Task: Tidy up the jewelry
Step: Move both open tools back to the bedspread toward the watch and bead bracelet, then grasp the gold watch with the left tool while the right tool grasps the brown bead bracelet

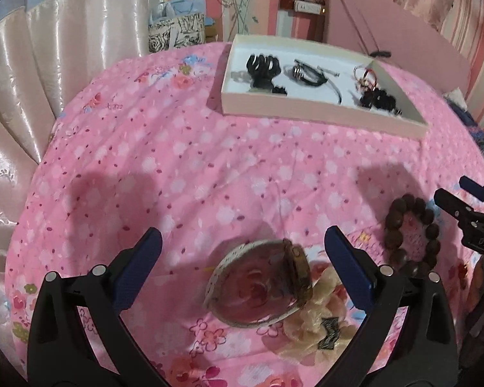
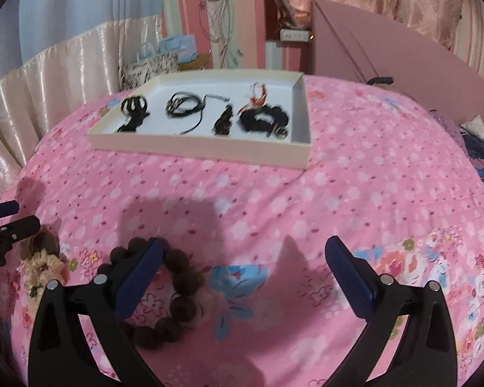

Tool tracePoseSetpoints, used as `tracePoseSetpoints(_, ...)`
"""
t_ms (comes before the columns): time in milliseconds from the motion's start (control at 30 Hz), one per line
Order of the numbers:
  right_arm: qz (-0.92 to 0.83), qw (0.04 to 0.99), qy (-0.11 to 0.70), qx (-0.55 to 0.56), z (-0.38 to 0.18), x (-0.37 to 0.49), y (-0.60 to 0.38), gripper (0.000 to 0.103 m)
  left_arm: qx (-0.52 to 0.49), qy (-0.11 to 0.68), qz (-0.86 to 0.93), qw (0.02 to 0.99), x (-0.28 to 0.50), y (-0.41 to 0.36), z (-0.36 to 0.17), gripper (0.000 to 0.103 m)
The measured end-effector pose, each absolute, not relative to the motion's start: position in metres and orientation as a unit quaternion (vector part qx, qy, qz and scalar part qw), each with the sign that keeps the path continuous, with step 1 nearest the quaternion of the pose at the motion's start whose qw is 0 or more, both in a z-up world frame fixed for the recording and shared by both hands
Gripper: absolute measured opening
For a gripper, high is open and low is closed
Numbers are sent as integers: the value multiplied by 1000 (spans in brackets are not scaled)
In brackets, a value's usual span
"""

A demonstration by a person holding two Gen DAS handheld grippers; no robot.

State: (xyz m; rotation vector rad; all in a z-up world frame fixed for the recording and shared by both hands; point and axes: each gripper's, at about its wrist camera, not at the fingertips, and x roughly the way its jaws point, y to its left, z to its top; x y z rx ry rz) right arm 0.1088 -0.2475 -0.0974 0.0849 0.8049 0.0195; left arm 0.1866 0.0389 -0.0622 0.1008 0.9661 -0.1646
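Note:
My left gripper point(image 1: 242, 251) is open and empty above a white-and-brown bangle point(image 1: 258, 285) lying on the pink bedspread, the bangle between and just below its jaws. A cream scrunchie point(image 1: 319, 319) lies beside the bangle. A brown wooden bead bracelet point(image 1: 409, 235) lies to the right; in the right wrist view it point(image 2: 174, 293) sits under the left finger. My right gripper point(image 2: 243, 254) is open and empty above the bedspread. A shallow cream box point(image 1: 306, 109) point(image 2: 209, 148) farther back holds several black hair ties, bracelets and a red piece.
The pink floral bedspread point(image 1: 177, 161) covers the bed. A pink box lid point(image 1: 387, 32) leans behind the box. Cream curtains point(image 1: 32, 80) hang at the left edge, and gift bags point(image 1: 177, 29) stand beyond the bed. The right gripper shows at the left view's right edge point(image 1: 468, 213).

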Motion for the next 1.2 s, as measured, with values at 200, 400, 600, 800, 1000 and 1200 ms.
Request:
tracePoseSetpoints(200,19,911,411,18,-106,110,-235,100,68,474,-83,874,185,32,-69,98)
tracePoseSetpoints(400,15,908,419,-3,-110,110,-230,95,64,505,-92,856,192,30,-80,71)
tracePoseSetpoints(600,28,898,438,-5,-118,113,-227,78,70,503,-100,856,189,26,-81,62)
tracePoseSetpoints(800,37,898,438,-10,-118,112,-223,67,83,501,-90,857,189,21,-83,61)
tracePoseSetpoints(1000,57,899,434,-19,-116,110,-215,44,95,497,-82,859,188,17,-85,61)
tracePoseSetpoints(1200,73,899,431,-10,-115,109,-215,22,93,491,-83,862,188,17,-84,55)
